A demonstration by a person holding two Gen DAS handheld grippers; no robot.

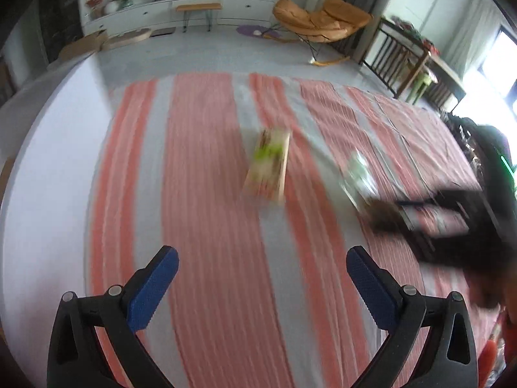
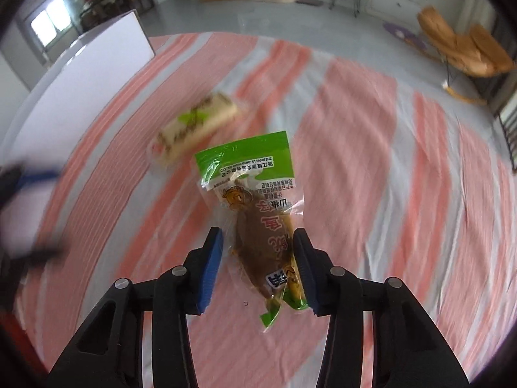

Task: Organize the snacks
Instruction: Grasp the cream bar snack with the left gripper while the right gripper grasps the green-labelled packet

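Right gripper [image 2: 258,258] is clamped on the pouch [image 2: 255,223], held above the striped surface [image 2: 371,161]: light, soft, slick film, best gripped mid-body. Left gripper [image 1: 262,270] is wide open, empty. Bar pack [image 1: 267,165] lies flat ahead; judged light, crushable, best taken across its long sides.

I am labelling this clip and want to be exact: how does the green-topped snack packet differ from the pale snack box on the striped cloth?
The green-topped packet is a soft pouch with a clear window showing brown food; the pale box is a stiff, long block. The packet sits between the jaws of the right gripper, which is shut on it; the box lies alone on the striped cloth, ahead of the open left gripper. The packet looks sharp, the box blurred. Both carry green printing.
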